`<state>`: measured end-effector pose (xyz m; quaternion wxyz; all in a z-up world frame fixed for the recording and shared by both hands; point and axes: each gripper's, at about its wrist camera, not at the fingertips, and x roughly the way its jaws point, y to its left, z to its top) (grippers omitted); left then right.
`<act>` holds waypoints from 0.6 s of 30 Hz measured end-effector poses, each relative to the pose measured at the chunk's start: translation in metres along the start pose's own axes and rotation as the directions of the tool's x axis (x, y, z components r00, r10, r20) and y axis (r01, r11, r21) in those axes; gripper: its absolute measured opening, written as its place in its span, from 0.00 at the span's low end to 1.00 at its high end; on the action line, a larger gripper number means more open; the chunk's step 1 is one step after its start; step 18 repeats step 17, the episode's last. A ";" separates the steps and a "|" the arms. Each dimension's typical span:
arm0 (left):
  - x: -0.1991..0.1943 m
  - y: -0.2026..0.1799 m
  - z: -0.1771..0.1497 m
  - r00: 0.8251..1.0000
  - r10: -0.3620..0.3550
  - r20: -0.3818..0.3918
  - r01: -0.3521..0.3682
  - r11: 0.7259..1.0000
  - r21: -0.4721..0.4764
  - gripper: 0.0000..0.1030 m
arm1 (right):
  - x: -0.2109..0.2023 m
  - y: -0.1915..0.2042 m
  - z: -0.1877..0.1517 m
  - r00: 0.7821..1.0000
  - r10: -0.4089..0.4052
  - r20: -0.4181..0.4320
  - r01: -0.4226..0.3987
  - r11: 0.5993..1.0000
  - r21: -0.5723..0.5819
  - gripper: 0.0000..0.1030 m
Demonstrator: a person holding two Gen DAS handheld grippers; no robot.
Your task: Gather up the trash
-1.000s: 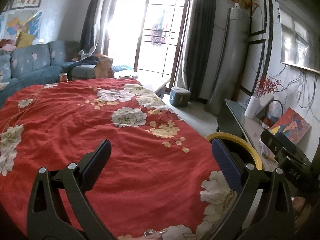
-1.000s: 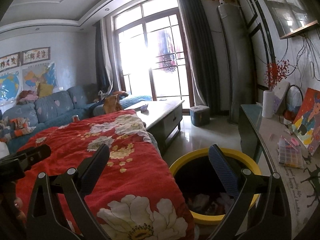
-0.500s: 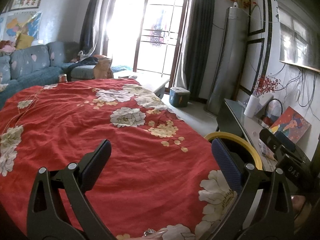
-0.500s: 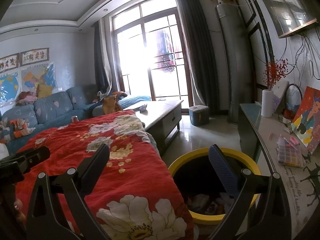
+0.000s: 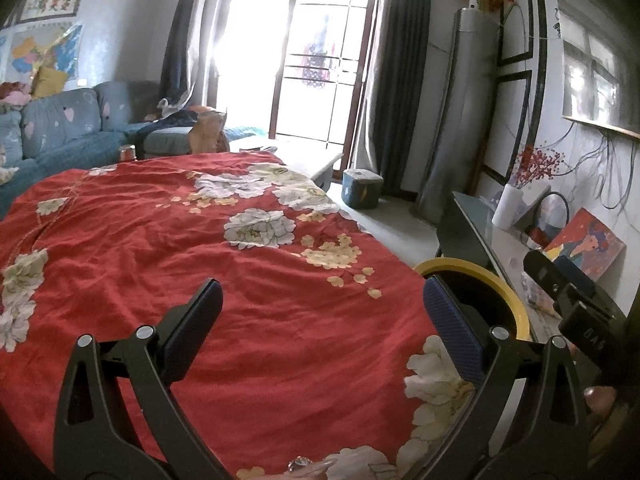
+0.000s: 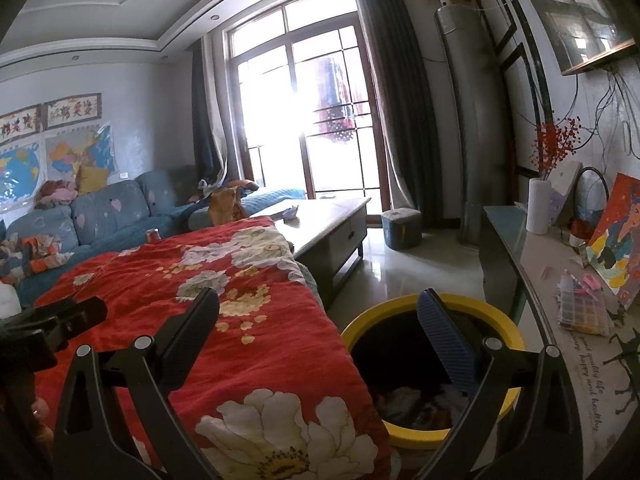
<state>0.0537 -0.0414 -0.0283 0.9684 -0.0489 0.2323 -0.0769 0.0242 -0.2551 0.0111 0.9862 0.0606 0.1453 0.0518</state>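
Note:
A yellow-rimmed black bin [image 6: 420, 312] stands on the floor right of the red flowered cloth [image 6: 224, 320]; crumpled trash [image 6: 408, 404] lies inside it. My right gripper [image 6: 320, 316] is open and empty, held above the cloth's right edge with its right finger over the bin. My left gripper [image 5: 320, 308] is open and empty above the red cloth [image 5: 200, 260]; the bin's rim [image 5: 488, 276] shows behind its right finger. A small red can [image 5: 127, 153] stands at the cloth's far edge, also in the right wrist view [image 6: 152, 235].
A blue sofa [image 6: 100, 216] runs along the far left. A low coffee table [image 6: 332, 220] and a small blue stool [image 6: 401, 228] lie beyond the cloth. A glass-topped cabinet [image 6: 560, 280] with a vase and paintings lines the right wall.
Both grippers have stayed open and drifted only slightly; the views have shifted a little. Nothing was picked up or dropped.

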 end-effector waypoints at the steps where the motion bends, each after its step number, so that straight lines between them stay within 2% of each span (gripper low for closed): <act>1: 0.000 0.001 0.000 1.000 0.005 -0.002 -0.005 1.000 -0.005 0.89 | 0.001 0.001 0.001 1.000 0.006 -0.004 -0.006 1.000 -0.001 0.94; 4: 0.001 0.011 0.001 1.000 0.016 -0.013 -0.017 0.999 -0.032 0.89 | 0.006 0.008 0.006 0.999 0.033 -0.016 -0.033 0.999 0.000 0.94; 7: 0.000 0.034 0.005 0.999 0.040 -0.035 -0.042 0.996 -0.083 0.89 | 0.015 0.025 0.014 0.993 0.106 -0.049 -0.106 0.994 -0.002 0.94; 9: -0.003 0.065 0.011 0.994 0.090 -0.061 -0.097 0.986 -0.136 0.89 | 0.025 0.052 0.022 0.981 0.174 -0.086 -0.175 0.985 0.001 0.94; 11: -0.010 0.109 0.016 0.982 0.166 -0.094 -0.182 0.964 -0.193 0.89 | 0.039 0.089 0.031 0.957 0.259 -0.134 -0.261 0.965 0.000 0.94; 12: -0.018 0.143 0.016 0.969 0.220 -0.113 -0.241 0.943 -0.230 0.89 | 0.046 0.112 0.034 0.940 0.303 -0.158 -0.307 0.952 -0.001 0.94; 13: -0.027 0.181 0.013 0.948 0.287 -0.137 -0.315 0.913 -0.260 0.89 | 0.053 0.133 0.037 0.927 0.331 -0.176 -0.337 0.941 -0.005 0.94; 14: -0.032 0.207 0.011 0.930 0.331 -0.159 -0.364 0.889 -0.279 0.89 | 0.065 0.168 0.039 0.901 0.373 -0.220 -0.387 0.922 -0.021 0.94; 15: -0.043 0.250 0.005 0.891 0.408 -0.200 -0.453 0.833 -0.317 0.89 | 0.079 0.207 0.038 0.856 0.430 -0.288 -0.454 0.891 -0.019 0.94; 16: -0.055 0.295 -0.005 0.846 0.472 -0.247 -0.532 0.768 -0.357 0.89 | 0.088 0.235 0.035 0.825 0.460 -0.327 -0.489 0.872 -0.008 0.94; 17: -0.064 0.330 -0.014 0.813 0.509 -0.281 -0.582 0.718 -0.382 0.89 | 0.101 0.273 0.029 0.782 0.495 -0.379 -0.537 0.844 -0.005 0.94; 18: -0.064 0.330 -0.014 0.813 0.509 -0.281 -0.582 0.718 -0.382 0.89 | 0.101 0.273 0.029 0.782 0.495 -0.379 -0.537 0.844 -0.005 0.94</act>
